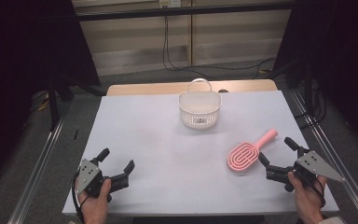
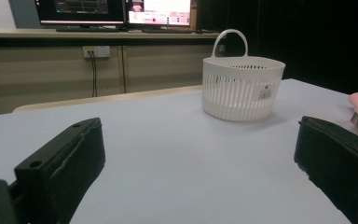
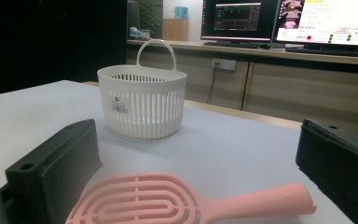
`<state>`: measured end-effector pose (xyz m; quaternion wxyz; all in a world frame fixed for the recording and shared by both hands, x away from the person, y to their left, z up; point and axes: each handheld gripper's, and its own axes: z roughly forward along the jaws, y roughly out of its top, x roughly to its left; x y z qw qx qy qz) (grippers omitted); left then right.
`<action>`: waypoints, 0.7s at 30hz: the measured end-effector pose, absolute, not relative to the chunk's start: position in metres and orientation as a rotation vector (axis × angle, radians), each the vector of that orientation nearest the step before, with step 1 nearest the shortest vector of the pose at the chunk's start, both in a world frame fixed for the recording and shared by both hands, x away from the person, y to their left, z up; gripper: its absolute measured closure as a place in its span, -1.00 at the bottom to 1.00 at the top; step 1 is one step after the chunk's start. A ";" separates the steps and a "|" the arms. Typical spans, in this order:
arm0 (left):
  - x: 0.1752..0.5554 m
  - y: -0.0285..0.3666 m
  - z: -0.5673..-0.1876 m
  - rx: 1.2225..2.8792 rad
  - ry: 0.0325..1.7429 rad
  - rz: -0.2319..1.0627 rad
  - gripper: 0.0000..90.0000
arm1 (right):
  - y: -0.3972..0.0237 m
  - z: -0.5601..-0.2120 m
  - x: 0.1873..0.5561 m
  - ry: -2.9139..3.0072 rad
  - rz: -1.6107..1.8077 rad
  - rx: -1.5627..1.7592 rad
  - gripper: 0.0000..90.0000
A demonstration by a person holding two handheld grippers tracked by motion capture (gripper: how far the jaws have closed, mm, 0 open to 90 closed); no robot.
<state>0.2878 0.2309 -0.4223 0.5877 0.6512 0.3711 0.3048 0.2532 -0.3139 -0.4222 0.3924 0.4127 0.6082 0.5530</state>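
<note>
The right gripper (image 1: 276, 157) sat with its jaws wide apart, just beside the pink brush (image 1: 249, 153). The brush lay flat, its smooth, probably plastic handle pointing away to the far right. Farther off stood a white slotted basket (image 1: 199, 110). The left gripper (image 1: 117, 160) was open too.
</note>
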 end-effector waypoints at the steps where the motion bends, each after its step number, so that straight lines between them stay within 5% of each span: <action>1: 0.288 0.231 -0.422 1.516 0.869 0.709 -0.96 | -0.314 -0.422 0.253 1.543 1.404 1.049 -1.00; 21: 0.289 0.235 -0.423 1.504 0.912 0.714 -0.96 | -0.312 -0.424 0.255 1.572 1.454 1.018 -1.00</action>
